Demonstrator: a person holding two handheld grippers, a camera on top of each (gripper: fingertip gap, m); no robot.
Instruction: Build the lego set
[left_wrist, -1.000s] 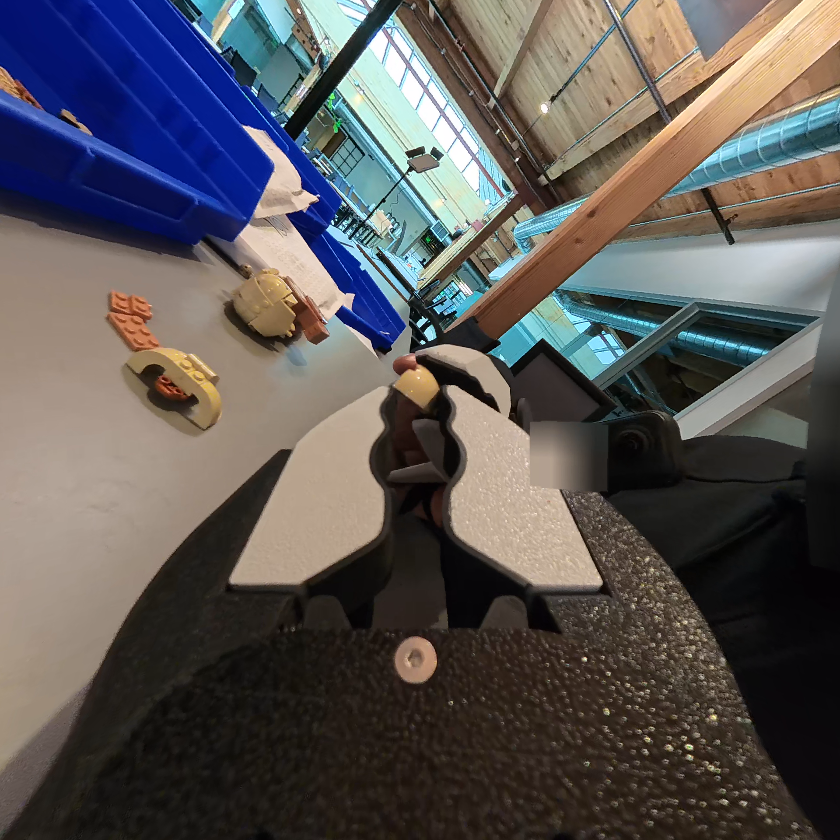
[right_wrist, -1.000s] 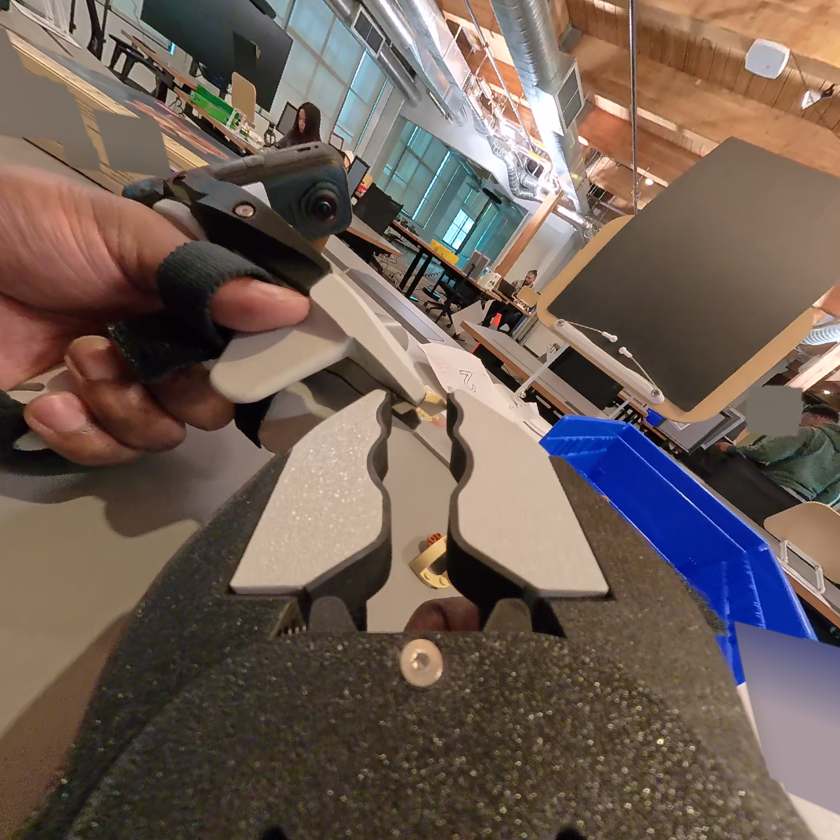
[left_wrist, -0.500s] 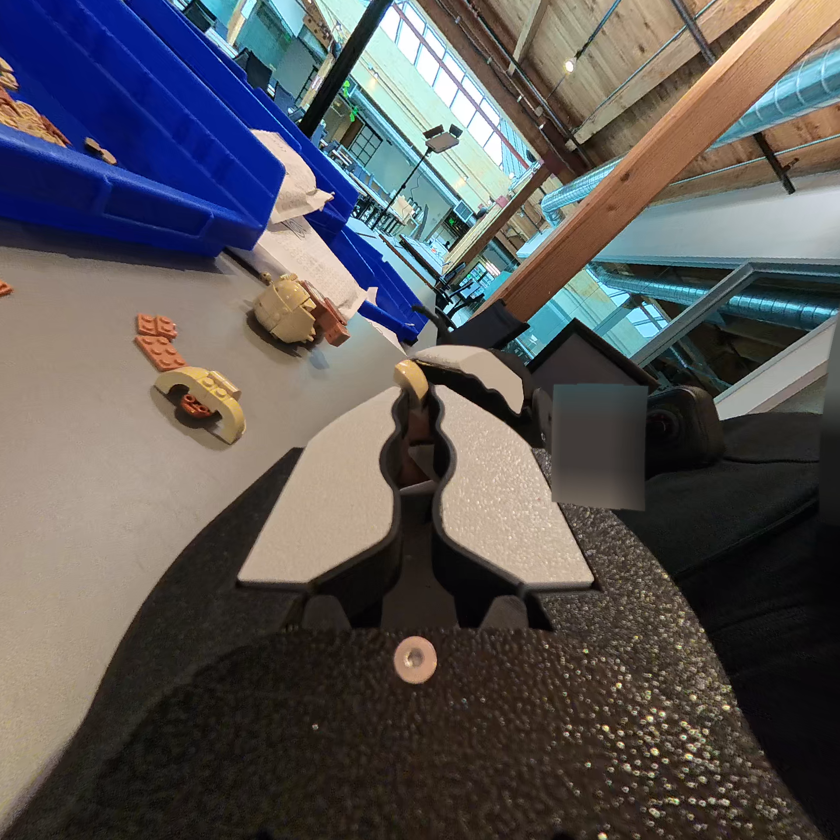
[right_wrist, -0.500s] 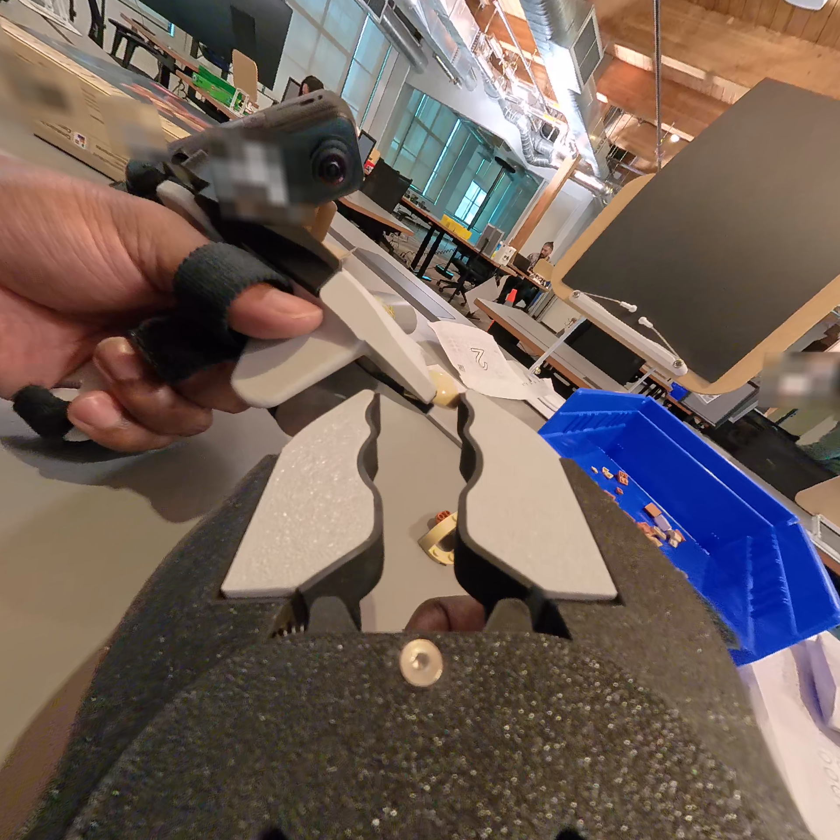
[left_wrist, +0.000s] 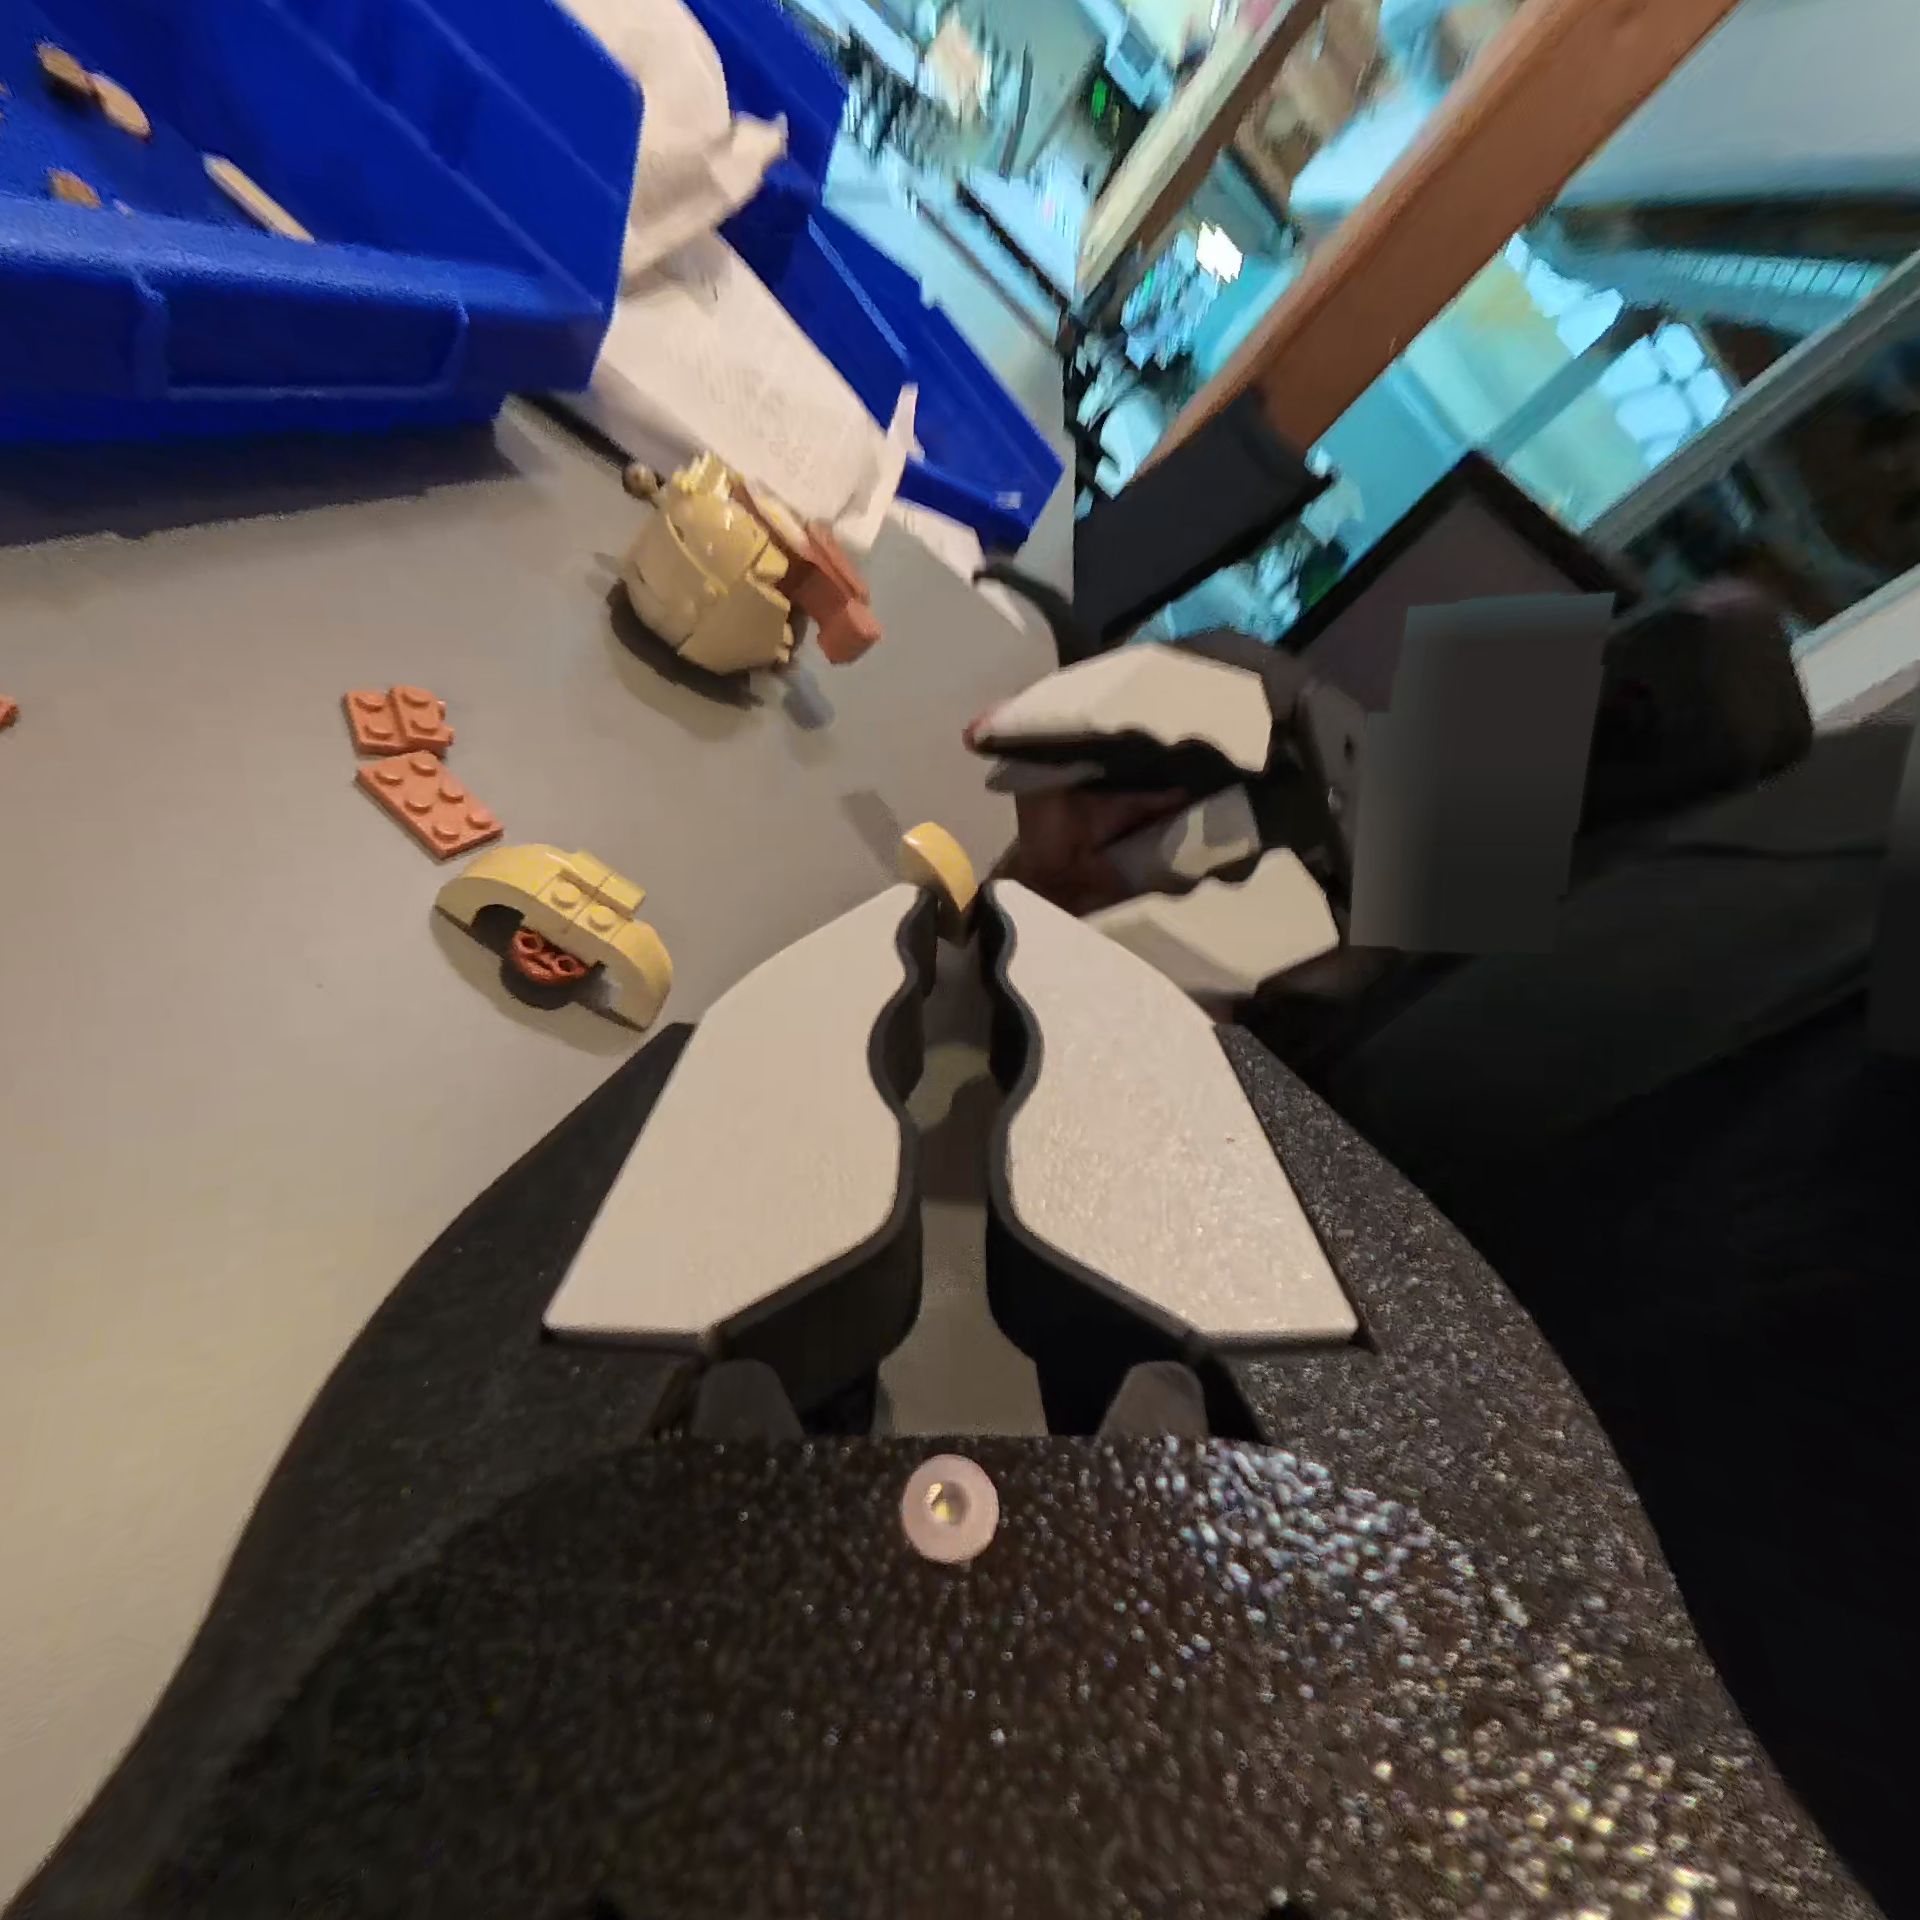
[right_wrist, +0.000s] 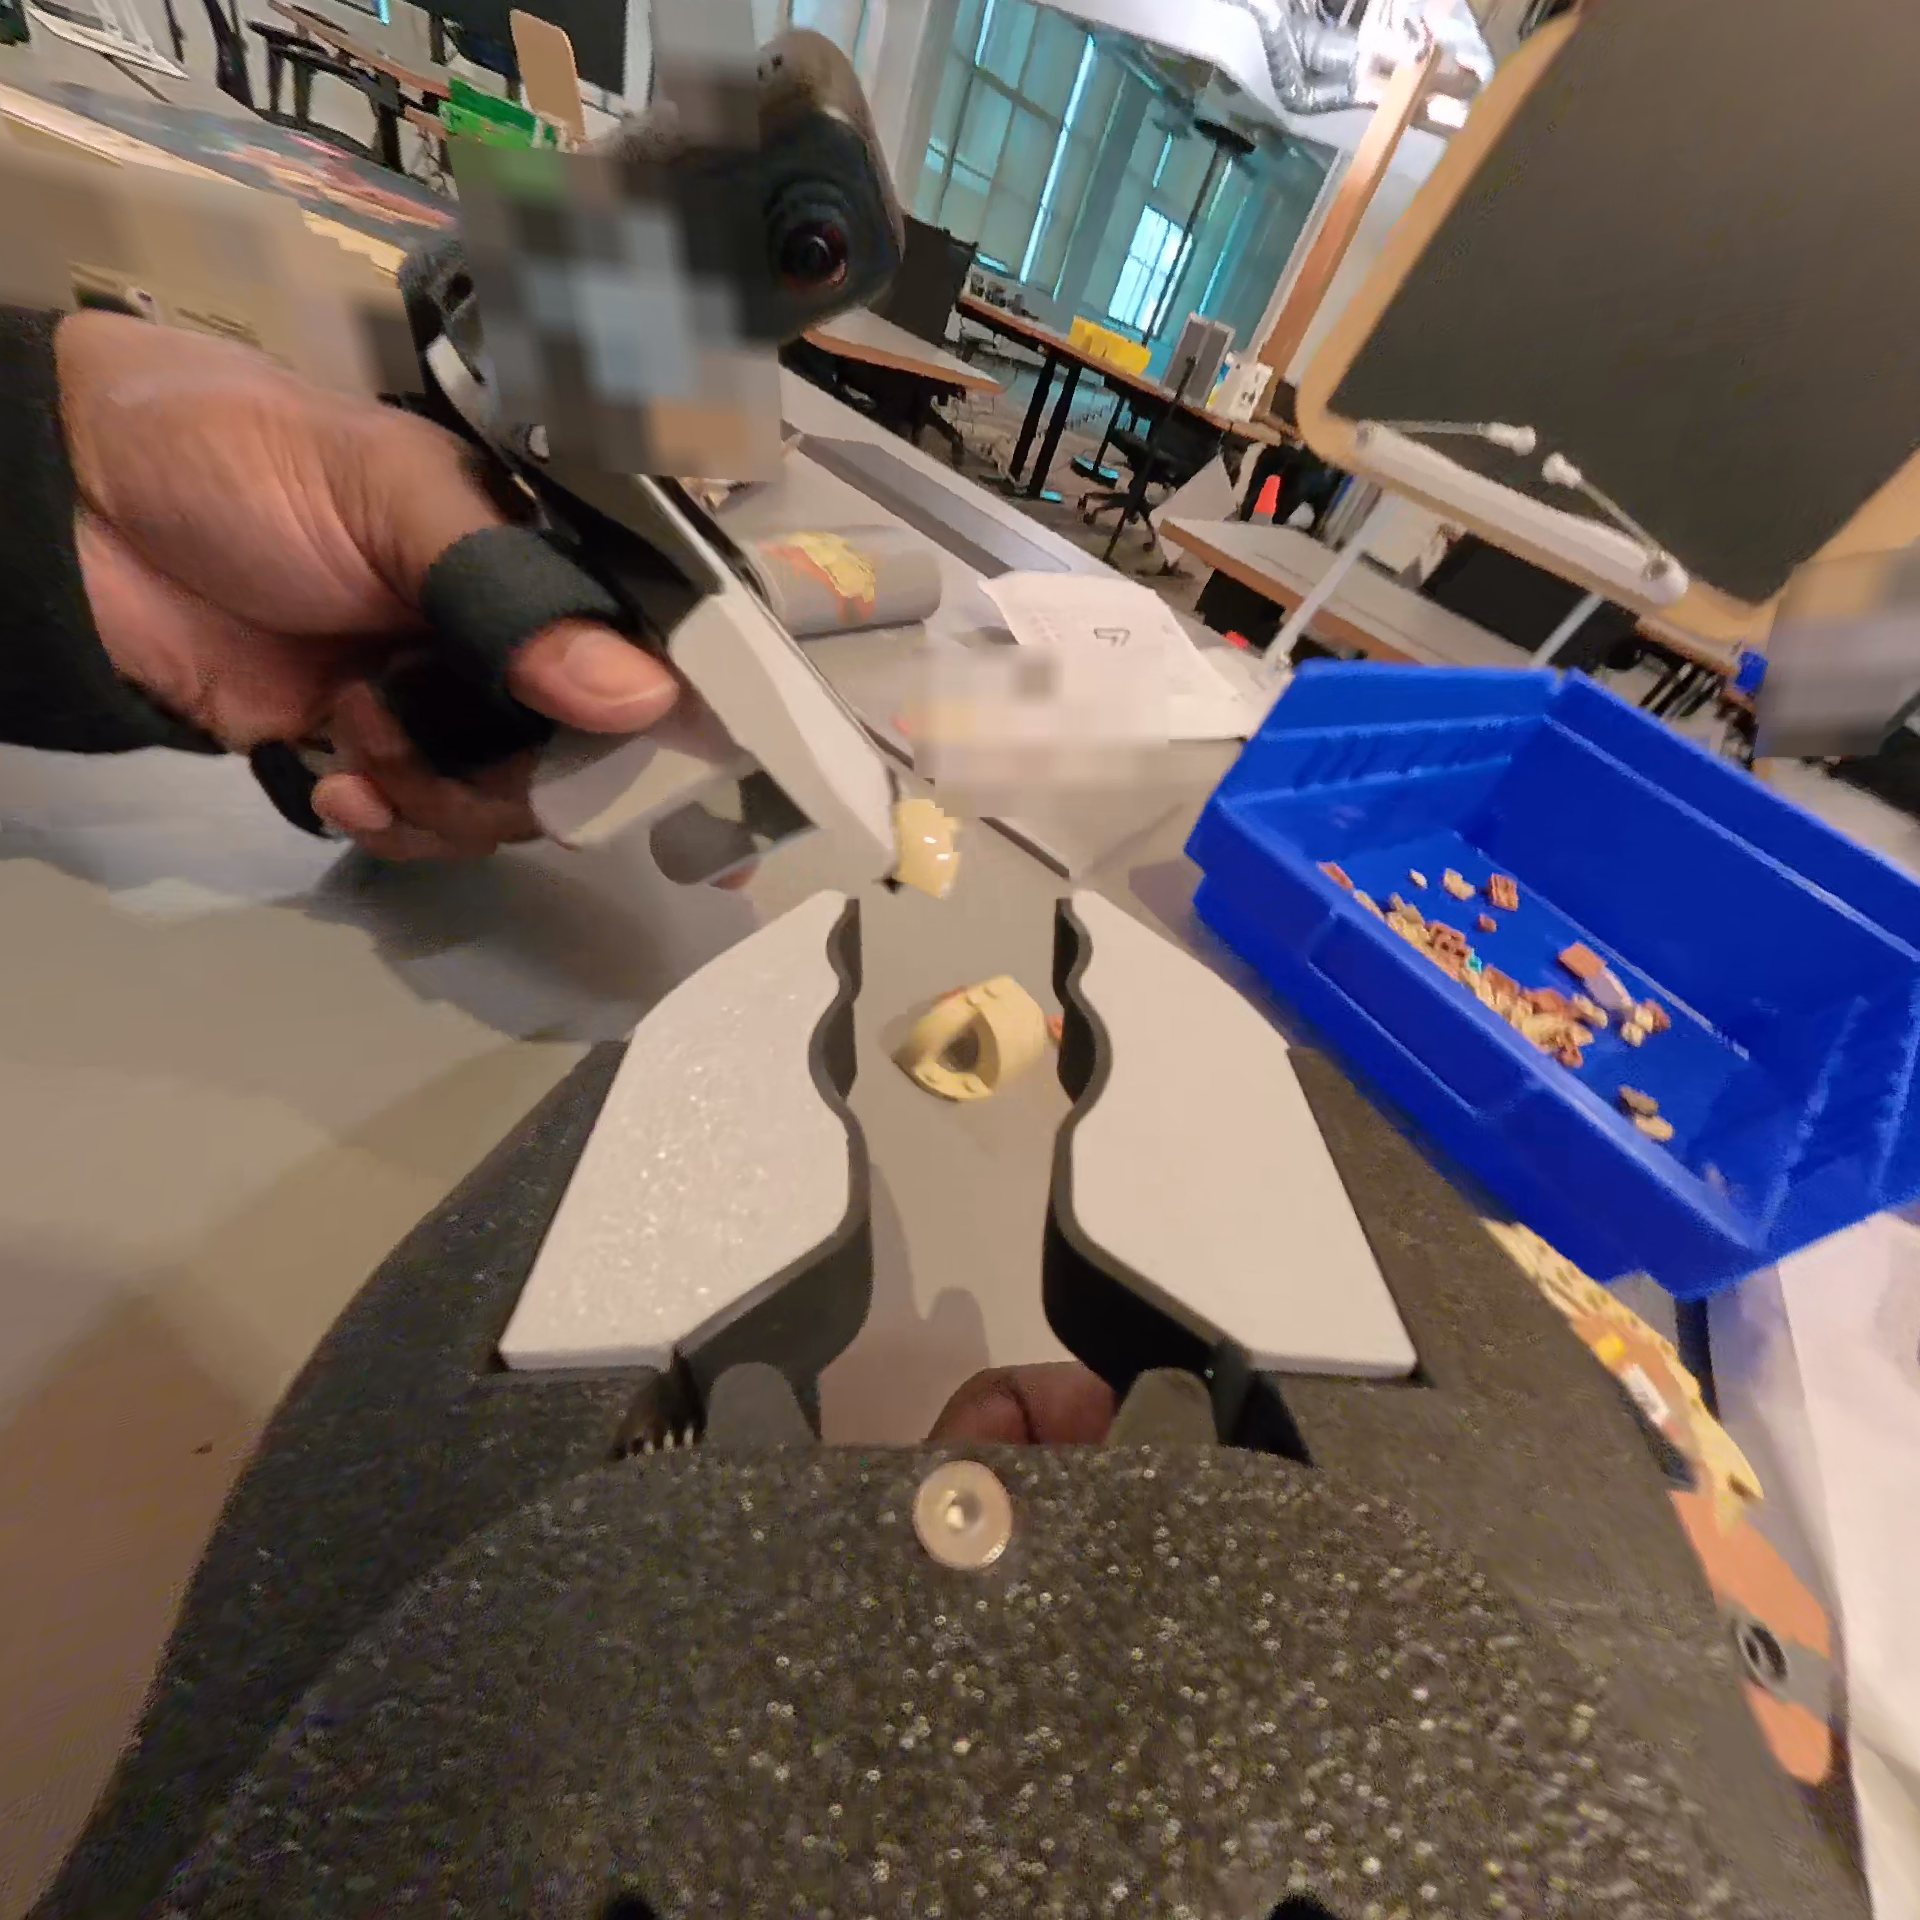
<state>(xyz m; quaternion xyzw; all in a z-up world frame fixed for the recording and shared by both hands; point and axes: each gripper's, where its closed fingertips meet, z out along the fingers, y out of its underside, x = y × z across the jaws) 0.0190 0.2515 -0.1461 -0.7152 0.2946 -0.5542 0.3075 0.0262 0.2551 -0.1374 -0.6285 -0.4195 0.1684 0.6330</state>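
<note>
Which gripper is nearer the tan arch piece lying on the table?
Hard to call; probably the right. The right gripper, open, frames the tan arch piece between its fingers. The left gripper, pinching a small tan piece, sits beside it.

Light: we log bright daylight from windows (right_wrist: 1049, 197) | shadows: soft beneath tan arch (left_wrist: 556, 930) | blur: background smeared | edges: wide-angle bending

Both wrist cameras low over the grey tabletop (left_wrist: 208, 1143), facing roughly toward each other, sharing the tan arched brick assembly (left_wrist: 556, 925) (right_wrist: 971, 1039), edges motion-blurred, perhaps tilted.
</note>
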